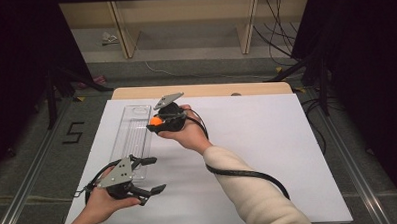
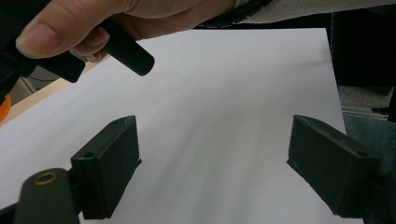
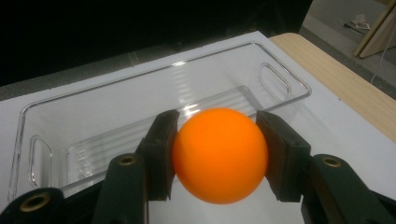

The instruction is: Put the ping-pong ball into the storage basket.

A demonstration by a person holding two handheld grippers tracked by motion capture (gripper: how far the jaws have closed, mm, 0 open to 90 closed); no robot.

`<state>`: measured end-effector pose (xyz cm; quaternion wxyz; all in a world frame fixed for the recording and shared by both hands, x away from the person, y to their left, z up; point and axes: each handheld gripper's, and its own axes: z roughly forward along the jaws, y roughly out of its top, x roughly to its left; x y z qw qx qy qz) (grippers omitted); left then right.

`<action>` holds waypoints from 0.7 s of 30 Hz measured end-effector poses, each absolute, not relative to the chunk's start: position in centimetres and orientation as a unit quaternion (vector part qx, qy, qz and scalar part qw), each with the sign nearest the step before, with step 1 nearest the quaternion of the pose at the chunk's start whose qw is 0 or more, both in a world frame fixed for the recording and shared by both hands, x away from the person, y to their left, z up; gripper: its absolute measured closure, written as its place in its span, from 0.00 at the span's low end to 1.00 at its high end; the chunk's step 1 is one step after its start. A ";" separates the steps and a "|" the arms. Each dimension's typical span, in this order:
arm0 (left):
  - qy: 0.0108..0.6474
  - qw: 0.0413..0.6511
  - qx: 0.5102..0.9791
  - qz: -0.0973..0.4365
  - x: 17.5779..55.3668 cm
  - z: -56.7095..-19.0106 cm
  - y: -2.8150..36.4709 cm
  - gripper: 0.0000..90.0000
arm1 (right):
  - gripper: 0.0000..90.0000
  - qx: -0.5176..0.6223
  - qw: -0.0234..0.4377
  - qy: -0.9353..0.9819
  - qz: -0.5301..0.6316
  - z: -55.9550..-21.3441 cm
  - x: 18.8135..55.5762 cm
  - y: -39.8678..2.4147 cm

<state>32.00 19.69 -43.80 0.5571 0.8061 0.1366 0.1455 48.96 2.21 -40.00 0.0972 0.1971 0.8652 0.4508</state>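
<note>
White paper (image 1: 268, 154) covers our table; our right gripper (image 1: 159, 124) clamps the orange ball (image 3: 219, 155) just beside the clear tray (image 1: 132, 137), while our left gripper (image 1: 151, 174), jaws wide and empty, sits near the tray's near end.

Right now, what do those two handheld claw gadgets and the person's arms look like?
Each gripper, left and right, is black with two blocky jaws and a grey three-cornered plate on top. A thick black cable trails from the right one. The right arm wears a cream sleeve.
</note>
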 end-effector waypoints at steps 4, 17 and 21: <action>0.137 0.557 0.806 0.145 32.0 -43.8 19.7 0.18 | 0.57 0.196 0.098 0.865 0.451 -40.0 49.0 2.4; 0.135 0.557 0.807 0.145 32.0 -43.8 19.7 0.18 | 0.57 0.195 0.097 0.866 0.451 -39.7 49.1 2.9; 0.135 0.557 0.807 0.145 32.0 -43.8 19.7 0.18 | 0.57 0.193 0.097 0.866 0.451 -39.7 49.2 3.1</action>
